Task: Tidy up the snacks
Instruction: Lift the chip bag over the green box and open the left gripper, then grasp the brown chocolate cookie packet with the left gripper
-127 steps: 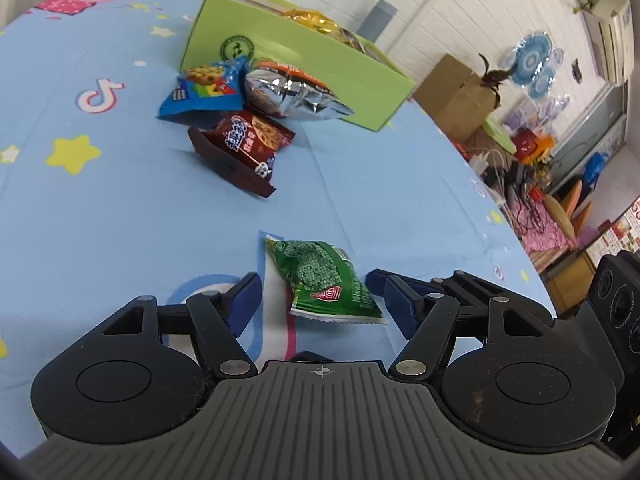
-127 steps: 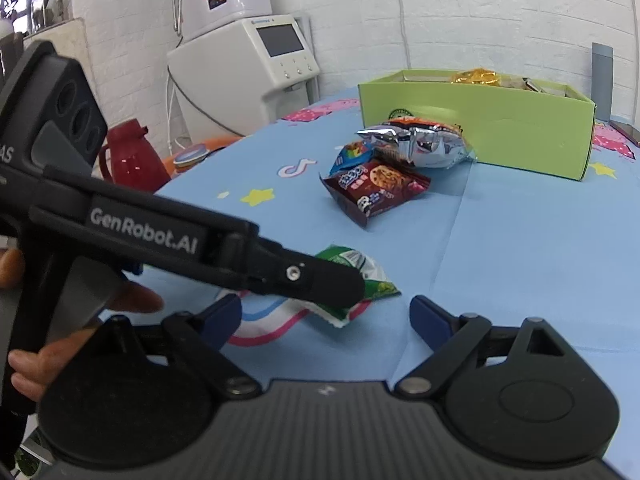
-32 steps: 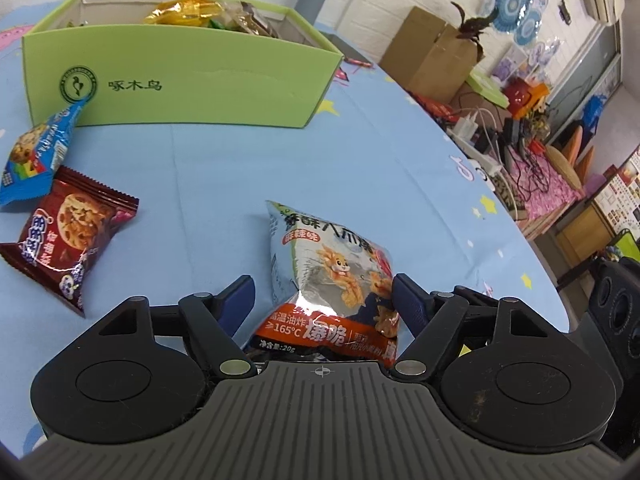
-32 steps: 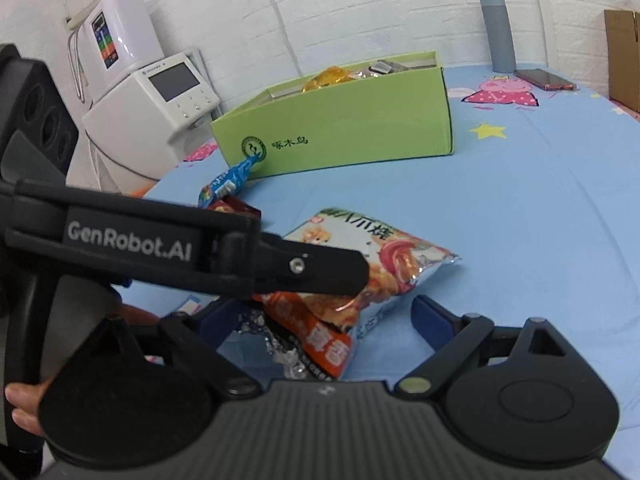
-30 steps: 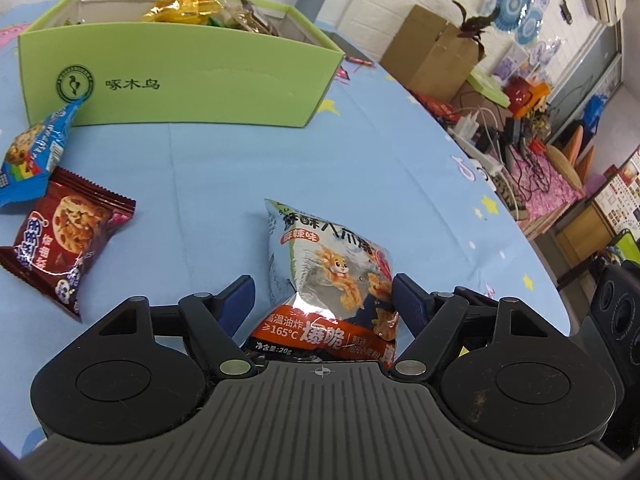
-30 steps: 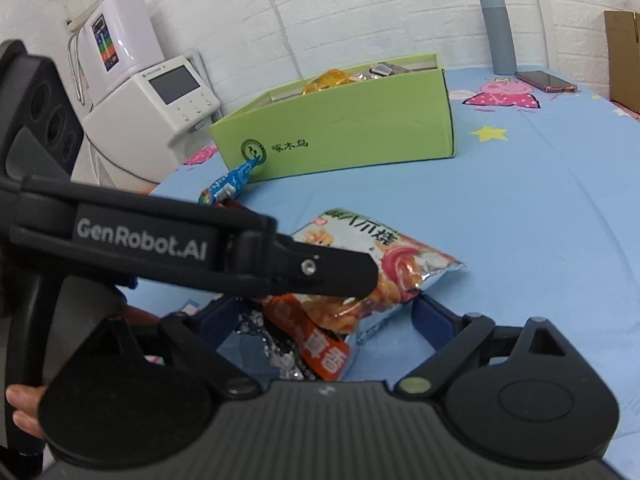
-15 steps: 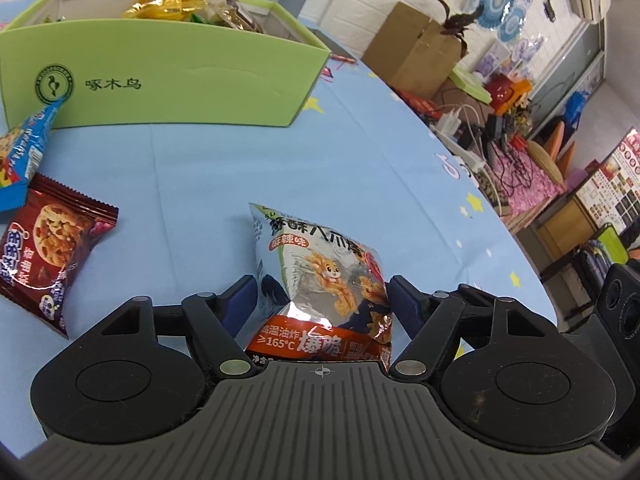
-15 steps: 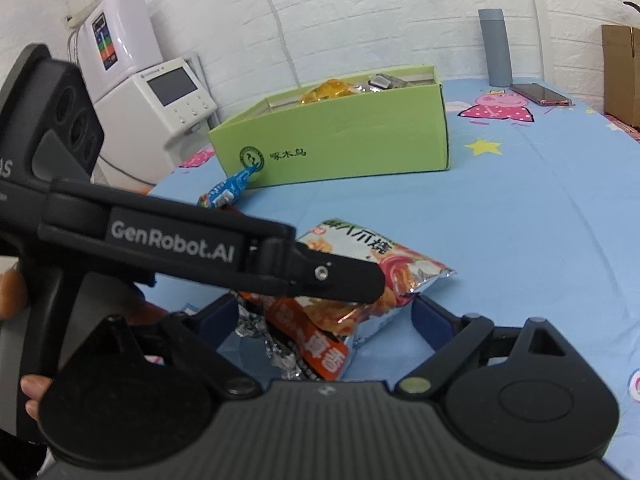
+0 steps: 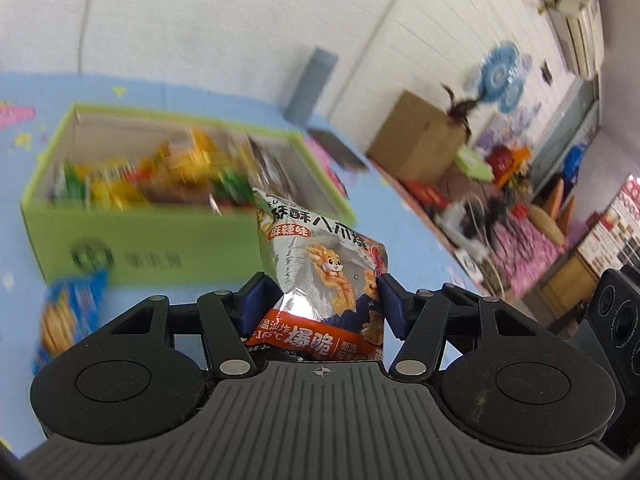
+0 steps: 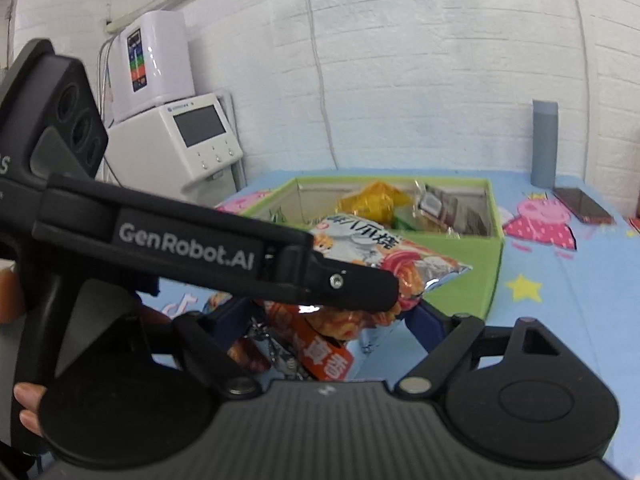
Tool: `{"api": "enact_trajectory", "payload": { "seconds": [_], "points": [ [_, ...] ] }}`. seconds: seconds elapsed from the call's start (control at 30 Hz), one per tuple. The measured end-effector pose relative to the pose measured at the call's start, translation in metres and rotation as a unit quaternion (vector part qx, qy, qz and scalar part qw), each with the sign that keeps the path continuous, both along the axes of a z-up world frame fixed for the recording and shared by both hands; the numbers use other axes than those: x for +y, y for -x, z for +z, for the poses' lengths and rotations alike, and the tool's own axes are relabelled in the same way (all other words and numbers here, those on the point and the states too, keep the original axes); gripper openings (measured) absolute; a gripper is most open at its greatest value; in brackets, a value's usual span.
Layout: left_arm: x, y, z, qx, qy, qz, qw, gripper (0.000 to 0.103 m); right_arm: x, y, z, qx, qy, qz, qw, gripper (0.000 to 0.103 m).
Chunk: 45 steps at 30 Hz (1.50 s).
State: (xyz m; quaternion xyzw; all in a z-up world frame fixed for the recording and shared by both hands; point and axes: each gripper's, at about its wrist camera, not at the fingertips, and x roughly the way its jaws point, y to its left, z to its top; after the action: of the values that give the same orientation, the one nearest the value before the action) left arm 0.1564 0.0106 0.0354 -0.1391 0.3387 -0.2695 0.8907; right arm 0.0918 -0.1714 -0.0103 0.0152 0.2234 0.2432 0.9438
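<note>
Gripping one snack bag from both sides, box just ahead

Pinching the silver-and-orange snack bag (image 9: 320, 276), the left gripper (image 9: 322, 300) has its blue pads pressed into the bag's two side edges; jaws have just been closing and now stand roughly mid-width w/ the bag crumpled between them. Bag stands upright out of the fingers, top edge pointing fwd and up, orange band at the bottom nearest the gripper body.

Right gripper (image 10: 332, 324) sits below and behind the left one, seen from the right wrist cam w/ the left gripper's black arm crossing its view. Its jaws have also just been closing, and the bag's lower orange end (image 10: 320, 344) lies between its blue fingers. Whether those pads actually press the bag: can't tell, left pad mostly hidden behind the foil and the arm.

Green box (image 9: 168, 240) is ahead of the left gripper and slightly to its left, open top, already holding a mix of yellow, green and brown packets (blurred). Bag is in the air, short of the box's near wall, not over the opening yet.

A blue snack packet (image 9: 68, 312) lies on the blue tablecloth (image 10: 580, 304) to the left gripper's left, near the box's front wall. A person's fingertips (image 10: 28, 404) wrap the left gripper's handle at the far left of the right cam.
</note>
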Motion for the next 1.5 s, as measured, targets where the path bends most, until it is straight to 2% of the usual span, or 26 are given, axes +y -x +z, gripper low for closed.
{"api": "enact_trajectory", "payload": {
  "seconds": [0.1, 0.2, 0.37, 0.4, 0.47, 0.5, 0.53, 0.57, 0.67, 0.83, 0.9, 1.0, 1.13, 1.23, 1.33, 1.37, 1.43, 1.5],
  "points": [
    [0.022, -0.04, 0.013, -0.011, 0.001, 0.028, 0.9995, 0.046, 0.016, -0.053, 0.017, -0.01, 0.001, 0.026, 1.0, 0.086],
    [0.048, -0.083, 0.013, -0.01, -0.001, 0.057, 0.9983, 0.046, 0.038, -0.105, 0.023, -0.01, 0.004, 0.053, 0.999, 0.086],
    [0.087, -0.135, -0.015, 0.019, -0.001, 0.093, 0.9955, 0.047, 0.077, -0.172, 0.007, 0.017, 0.016, 0.088, 0.996, 0.086],
    [0.09, -0.14, -0.025, 0.024, -0.002, 0.095, 0.9952, 0.05, 0.082, -0.179, 0.001, 0.019, 0.02, 0.092, 0.995, 0.087],
    [0.088, -0.141, -0.03, 0.001, -0.027, 0.096, 0.995, 0.056, 0.089, -0.183, -0.008, 0.011, 0.037, 0.092, 0.995, 0.09],
    [0.082, -0.14, -0.031, -0.008, -0.044, 0.092, 0.9948, 0.06, 0.091, -0.183, -0.01, 0.006, 0.045, 0.092, 0.995, 0.091],
    [0.08, -0.139, -0.031, -0.008, -0.049, 0.086, 0.995, 0.066, 0.092, -0.182, -0.012, 0.004, 0.051, 0.089, 0.995, 0.092],
    [0.078, -0.136, -0.029, -0.007, -0.047, 0.082, 0.9955, 0.067, 0.091, -0.182, -0.011, 0.004, 0.049, 0.087, 0.995, 0.092],
    [0.082, -0.116, -0.013, -0.022, -0.021, 0.081, 0.9963, 0.068, 0.078, -0.172, 0.002, 0.005, 0.019, 0.076, 0.997, 0.093],
    [0.092, -0.055, 0.019, -0.065, 0.026, 0.074, 0.9948, 0.077, 0.045, -0.108, 0.031, -0.028, -0.015, 0.057, 0.998, 0.093],
    [0.092, -0.028, 0.019, -0.064, 0.028, 0.07, 0.9951, 0.077, 0.035, -0.081, 0.027, -0.021, -0.026, 0.05, 0.998, 0.093],
    [0.093, 0.007, 0.001, -0.042, 0.019, 0.073, 0.9963, 0.077, 0.025, -0.042, 0.002, 0.019, -0.041, 0.049, 0.998, 0.093],
    [0.094, 0.048, -0.039, 0.012, -0.012, 0.076, 0.997, 0.075, 0.036, -0.003, -0.04, 0.08, -0.044, 0.065, 0.994, 0.093],
    [0.091, 0.057, -0.063, 0.05, -0.022, 0.062, 0.9966, 0.065, 0.06, 0.011, -0.06, 0.105, -0.026, 0.101, 0.989, 0.093],
    [0.086, 0.05, -0.075, 0.069, -0.035, 0.041, 0.9961, 0.059, 0.087, 0.007, -0.068, 0.109, 0.011, 0.127, 0.986, 0.093],
    [0.085, 0.048, -0.077, 0.078, -0.042, 0.044, 0.9951, 0.049, 0.095, 0.005, -0.071, 0.109, 0.025, 0.133, 0.985, 0.094],
    [0.081, 0.051, -0.079, 0.078, -0.055, 0.044, 0.9945, 0.046, 0.106, 0.005, -0.07, 0.095, 0.055, 0.138, 0.984, 0.094],
    [0.075, 0.062, -0.078, 0.077, -0.062, 0.038, 0.9944, 0.046, 0.102, 0.014, -0.068, 0.093, 0.06, 0.137, 0.984, 0.093]
  ]
}}
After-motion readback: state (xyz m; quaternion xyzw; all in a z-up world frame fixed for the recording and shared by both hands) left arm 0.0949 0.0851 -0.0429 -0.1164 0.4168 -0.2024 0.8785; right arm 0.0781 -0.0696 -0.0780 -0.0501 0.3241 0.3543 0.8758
